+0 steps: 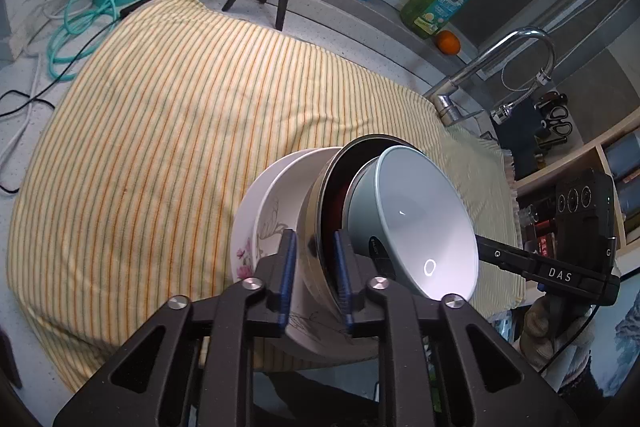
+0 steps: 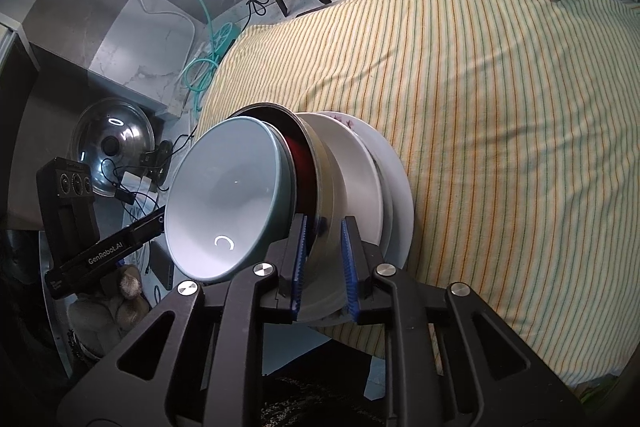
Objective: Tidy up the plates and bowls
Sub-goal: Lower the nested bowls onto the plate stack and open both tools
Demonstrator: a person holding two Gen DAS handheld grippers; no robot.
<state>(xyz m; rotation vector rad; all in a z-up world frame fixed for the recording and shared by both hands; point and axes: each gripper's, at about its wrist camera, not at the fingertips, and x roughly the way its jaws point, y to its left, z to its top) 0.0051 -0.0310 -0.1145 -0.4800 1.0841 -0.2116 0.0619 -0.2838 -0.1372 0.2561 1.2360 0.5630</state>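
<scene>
Both the left gripper (image 1: 316,275) and right gripper (image 2: 323,263) are clamped on opposite rims of the steel bowl (image 1: 316,219), nested between the grey bowl (image 1: 420,219) and white plates (image 1: 268,211) above the striped cloth (image 1: 160,127); level the tilted stack, judged prone to sliding.

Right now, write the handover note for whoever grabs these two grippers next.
Left gripper: jaws shut on the rim of the stainless steel bowl.
Right gripper: jaws shut on the same steel bowl's rim from the opposite side.
Stack: grey-blue ceramic bowl nested in the steel bowl, which sits in a white floral bowl on a white plate. The whole stack appears tilted, over the near edge of the yellow striped cloth.
Done: dishes nested into one stack.
Left: set the stack down level, then release both grippers.
</scene>
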